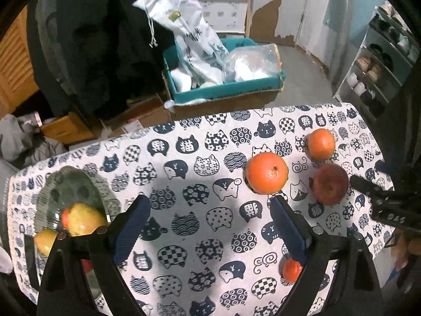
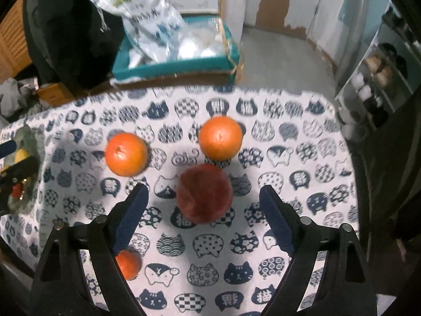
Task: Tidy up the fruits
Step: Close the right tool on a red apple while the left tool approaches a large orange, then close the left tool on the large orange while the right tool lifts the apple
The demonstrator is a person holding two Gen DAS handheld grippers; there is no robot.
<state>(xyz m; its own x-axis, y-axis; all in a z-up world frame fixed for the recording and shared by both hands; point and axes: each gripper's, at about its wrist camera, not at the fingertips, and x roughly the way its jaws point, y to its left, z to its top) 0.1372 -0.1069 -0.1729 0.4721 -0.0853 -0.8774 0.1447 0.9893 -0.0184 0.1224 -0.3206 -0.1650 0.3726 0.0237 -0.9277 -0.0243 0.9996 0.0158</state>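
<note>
Fruits lie on your cat-print tablecloth (image 2: 302, 137): two big oranges (image 2: 126, 154) (image 2: 220, 137), a dark red apple (image 2: 204, 193) and a small orange (image 2: 128, 263). More fruit sits in the glass bowl (image 1: 76, 184). Your right gripper (image 2: 204, 221) is wide apart and empty, and the apple is right in front of it. Your left gripper (image 1: 210, 226) is wide apart and empty too. The apple looks firm, smooth and round, so it may roll. Squeeze its fat middle gently. Its dimple seems to face you, tipped sideways.

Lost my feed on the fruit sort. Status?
Both grippers open, empty. Right gripper lined up on the red fruit. Three oranges loose on the cloth; bowl already holds fruit. Nothing in the way.
</note>
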